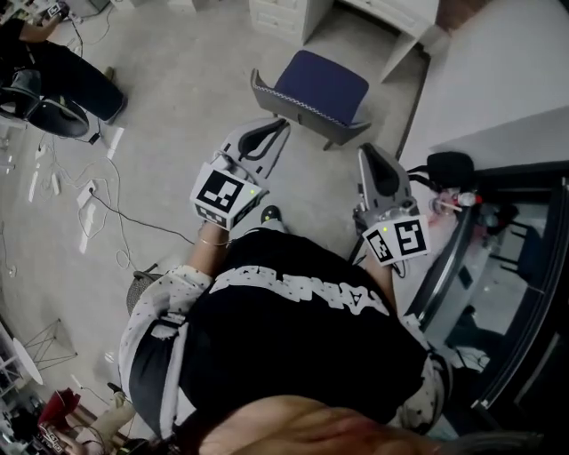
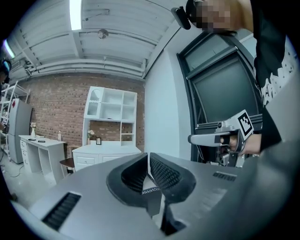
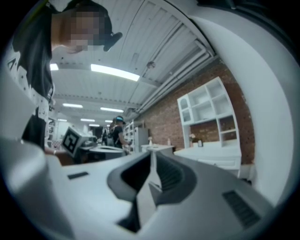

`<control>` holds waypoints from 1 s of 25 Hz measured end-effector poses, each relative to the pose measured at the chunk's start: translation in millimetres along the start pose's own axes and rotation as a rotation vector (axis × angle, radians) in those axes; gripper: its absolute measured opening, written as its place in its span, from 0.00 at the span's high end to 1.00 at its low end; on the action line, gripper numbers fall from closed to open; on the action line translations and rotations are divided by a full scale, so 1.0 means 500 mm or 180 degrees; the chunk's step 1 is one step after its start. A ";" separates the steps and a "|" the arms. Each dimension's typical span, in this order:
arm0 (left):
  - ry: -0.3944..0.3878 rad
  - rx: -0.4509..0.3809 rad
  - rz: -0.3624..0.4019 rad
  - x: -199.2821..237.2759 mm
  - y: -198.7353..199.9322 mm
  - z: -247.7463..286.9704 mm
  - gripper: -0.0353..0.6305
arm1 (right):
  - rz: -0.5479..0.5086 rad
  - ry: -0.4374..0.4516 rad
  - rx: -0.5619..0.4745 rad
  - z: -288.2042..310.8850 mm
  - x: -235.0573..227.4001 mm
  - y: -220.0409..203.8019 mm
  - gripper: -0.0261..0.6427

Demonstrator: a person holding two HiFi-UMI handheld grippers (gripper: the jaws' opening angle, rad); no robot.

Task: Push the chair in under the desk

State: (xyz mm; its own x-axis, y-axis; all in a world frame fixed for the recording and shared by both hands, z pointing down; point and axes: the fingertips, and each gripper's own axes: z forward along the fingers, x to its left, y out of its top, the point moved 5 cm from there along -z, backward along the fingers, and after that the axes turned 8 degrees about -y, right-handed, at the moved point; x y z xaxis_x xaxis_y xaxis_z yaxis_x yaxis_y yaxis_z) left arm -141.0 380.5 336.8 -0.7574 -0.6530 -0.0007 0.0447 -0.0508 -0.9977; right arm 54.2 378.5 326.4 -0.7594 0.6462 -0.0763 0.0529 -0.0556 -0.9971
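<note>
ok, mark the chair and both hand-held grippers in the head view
chair (image 1: 322, 83), head view, on the blue seat cushion.
left hand-held gripper (image 1: 281, 125), head view, at the tips of its shut jaws.
right hand-held gripper (image 1: 367, 153), head view, at the tips of its shut jaws.

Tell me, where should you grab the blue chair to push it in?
Probably the top edge of the grey backrest, coming from the person's side. The backrest stands nearest the shut left gripper and right gripper, and the blue seat points toward the white desk, so pushing there should send it straight under.
</note>
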 end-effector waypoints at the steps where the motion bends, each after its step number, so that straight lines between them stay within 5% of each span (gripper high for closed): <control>1: -0.0014 0.0017 -0.0014 0.012 -0.004 0.000 0.90 | -0.0002 -0.0018 0.0023 0.010 0.003 -0.003 0.91; 4: -0.0020 0.0084 -0.0049 0.052 -0.016 -0.006 0.90 | -0.0005 -0.0061 0.0100 0.039 0.013 -0.011 0.82; 16: -0.0126 0.0346 -0.0104 0.148 -0.081 0.002 0.85 | -0.0030 -0.0335 0.0392 0.088 0.009 -0.056 0.81; 25: -0.0135 0.0759 -0.0026 0.164 -0.134 0.063 0.77 | -0.0022 -0.0240 0.0653 0.123 -0.052 -0.102 0.77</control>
State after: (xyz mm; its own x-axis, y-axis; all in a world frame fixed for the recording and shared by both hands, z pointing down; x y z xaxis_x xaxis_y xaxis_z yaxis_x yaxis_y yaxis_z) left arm -185.5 306.4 405.7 -0.7306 -0.6827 0.0152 0.1949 -0.2298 -0.9535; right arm 31.3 317.6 379.7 -0.8060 0.5888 -0.0610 -0.0798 -0.2101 -0.9744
